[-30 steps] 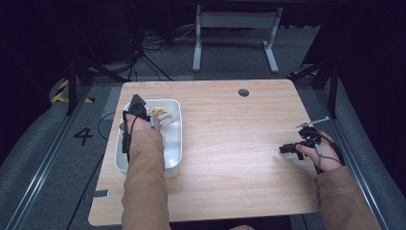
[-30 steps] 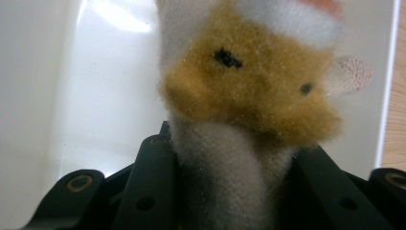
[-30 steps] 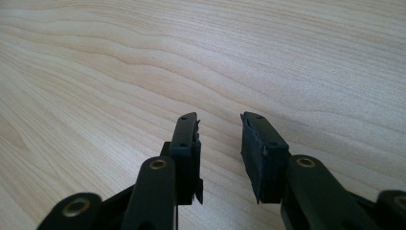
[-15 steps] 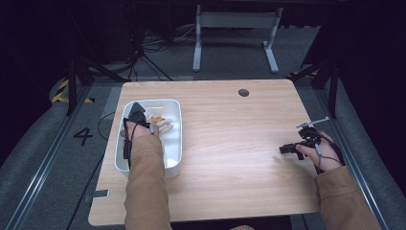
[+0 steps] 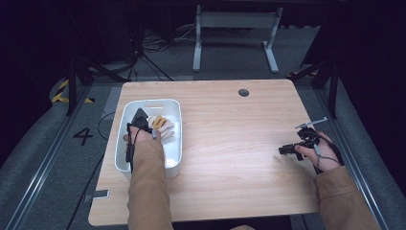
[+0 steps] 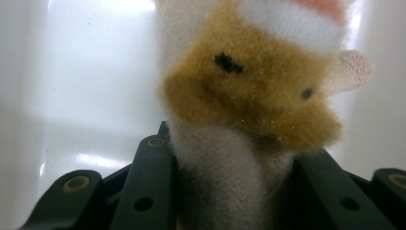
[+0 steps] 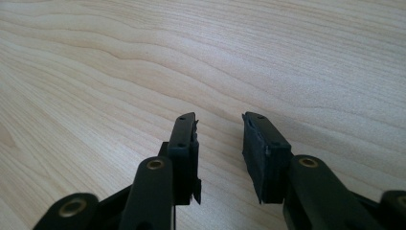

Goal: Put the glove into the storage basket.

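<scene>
A plush toy (image 6: 249,96), tan and white with black eyes, fills the left gripper view; both black jaws press on its white lower body. In the high view the left gripper (image 5: 140,123) sits low inside the white bin (image 5: 125,115) at the table's left, with the toy (image 5: 162,125) showing just to its right. The right gripper (image 5: 287,149) rests near the table's right edge, pointing left. Its jaws (image 7: 219,139) stand apart over bare wood with nothing between them.
The wooden table (image 5: 230,143) has a round cable hole (image 5: 243,92) near its far edge. Beyond it stand a grey metal frame (image 5: 234,28) and cables on the floor. A floor marking "4" (image 5: 83,136) lies left of the table.
The left hand has sunk lower into the white bin with the plush toy in its jaws. The right hand has stayed where it was.
</scene>
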The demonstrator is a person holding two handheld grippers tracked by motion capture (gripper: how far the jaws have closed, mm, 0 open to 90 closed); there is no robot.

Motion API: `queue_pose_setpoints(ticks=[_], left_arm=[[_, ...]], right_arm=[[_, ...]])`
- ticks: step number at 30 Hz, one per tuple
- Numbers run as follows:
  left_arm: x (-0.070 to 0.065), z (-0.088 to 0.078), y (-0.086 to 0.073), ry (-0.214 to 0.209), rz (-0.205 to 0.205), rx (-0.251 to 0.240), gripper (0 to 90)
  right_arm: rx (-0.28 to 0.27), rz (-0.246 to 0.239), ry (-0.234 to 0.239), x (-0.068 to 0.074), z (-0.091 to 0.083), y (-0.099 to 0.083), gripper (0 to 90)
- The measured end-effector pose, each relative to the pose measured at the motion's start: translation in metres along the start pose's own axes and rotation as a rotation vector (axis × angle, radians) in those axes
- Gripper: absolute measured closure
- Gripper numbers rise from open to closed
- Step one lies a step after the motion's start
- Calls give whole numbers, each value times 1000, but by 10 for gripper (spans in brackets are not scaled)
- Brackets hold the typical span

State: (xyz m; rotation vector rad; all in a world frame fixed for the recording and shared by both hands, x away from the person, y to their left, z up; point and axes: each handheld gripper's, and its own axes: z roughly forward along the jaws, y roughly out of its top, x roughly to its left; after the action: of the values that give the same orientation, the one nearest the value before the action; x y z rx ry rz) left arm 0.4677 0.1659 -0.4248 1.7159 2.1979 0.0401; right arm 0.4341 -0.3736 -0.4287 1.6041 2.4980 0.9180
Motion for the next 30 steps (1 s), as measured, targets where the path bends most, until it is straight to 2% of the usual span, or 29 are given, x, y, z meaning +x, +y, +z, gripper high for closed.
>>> queue_pose_setpoints(ticks=[7,9,10,11,12,13,14,16,18,20,30], left_arm=[[1,1,1,-4,-12,10,663],[0,1,1,-7,-9,9,609],[-1,2,2,1,10,11,609],[-5,4,2,29,62,15,421],[-5,4,2,29,62,15,290],[-8,6,3,71,77,27,290],[-12,8,2,89,80,60,152],[-14,9,2,91,85,59,153],[-21,10,0,92,87,85,159],[-25,7,0,79,130,101,165],[-27,-7,3,93,204,67,176]], right_arm=[[-3,-5,-1,1,0,0,658],[-1,-9,0,1,1,0,657],[-2,-11,0,1,1,0,657],[-4,-15,2,1,1,0,654],[-4,-15,2,1,1,0,654],[-4,-17,6,1,1,0,650],[-8,-39,19,2,2,0,641],[-8,-46,24,2,3,0,641],[-7,-56,22,4,3,0,639],[-11,-74,25,5,3,1,634],[-24,-78,14,3,1,1,622]])
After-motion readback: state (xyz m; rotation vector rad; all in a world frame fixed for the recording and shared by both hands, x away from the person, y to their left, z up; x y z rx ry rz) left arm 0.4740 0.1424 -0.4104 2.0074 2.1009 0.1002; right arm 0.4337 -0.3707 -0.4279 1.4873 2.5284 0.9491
